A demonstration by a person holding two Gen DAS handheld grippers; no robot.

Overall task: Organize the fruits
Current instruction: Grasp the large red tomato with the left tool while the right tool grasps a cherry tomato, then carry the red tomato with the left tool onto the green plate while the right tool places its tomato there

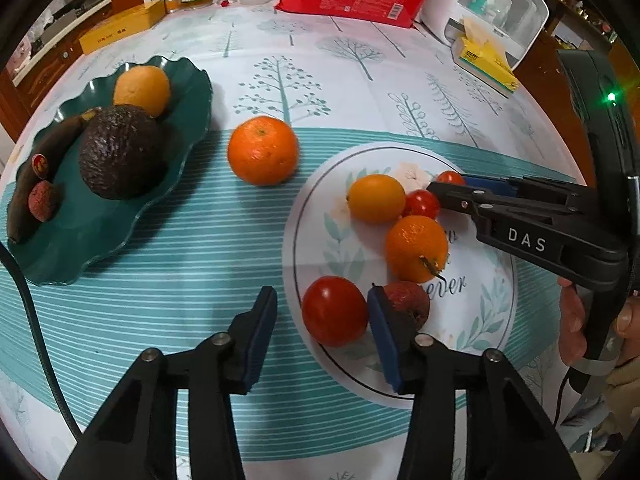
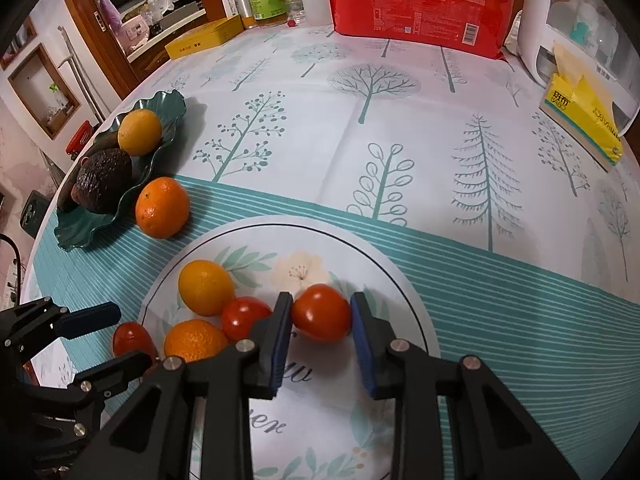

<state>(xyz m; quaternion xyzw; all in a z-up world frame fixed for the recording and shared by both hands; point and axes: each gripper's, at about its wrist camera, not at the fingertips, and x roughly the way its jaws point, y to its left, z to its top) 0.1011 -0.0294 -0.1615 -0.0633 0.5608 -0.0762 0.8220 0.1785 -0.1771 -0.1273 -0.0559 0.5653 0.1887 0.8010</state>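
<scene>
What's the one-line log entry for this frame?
left gripper: open, by tomato | right gripper: jaws around cherry tomato, contact unclear | white plate

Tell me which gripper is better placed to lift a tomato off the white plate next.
Right. The right gripper already brackets a tomato between its pads, while the left gripper is open, its tomato loosely between wide fingers.

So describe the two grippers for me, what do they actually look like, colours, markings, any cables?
Both are matte black plastic linkage frames with silver pivot pins and flat dark blue pads on the fingers. The right gripper has DAS in white letters on its side, a green light on its handle, and a thin cable at the grip. The left gripper shows no lettering; a black cable curves over the tablecloth beside it.
</scene>
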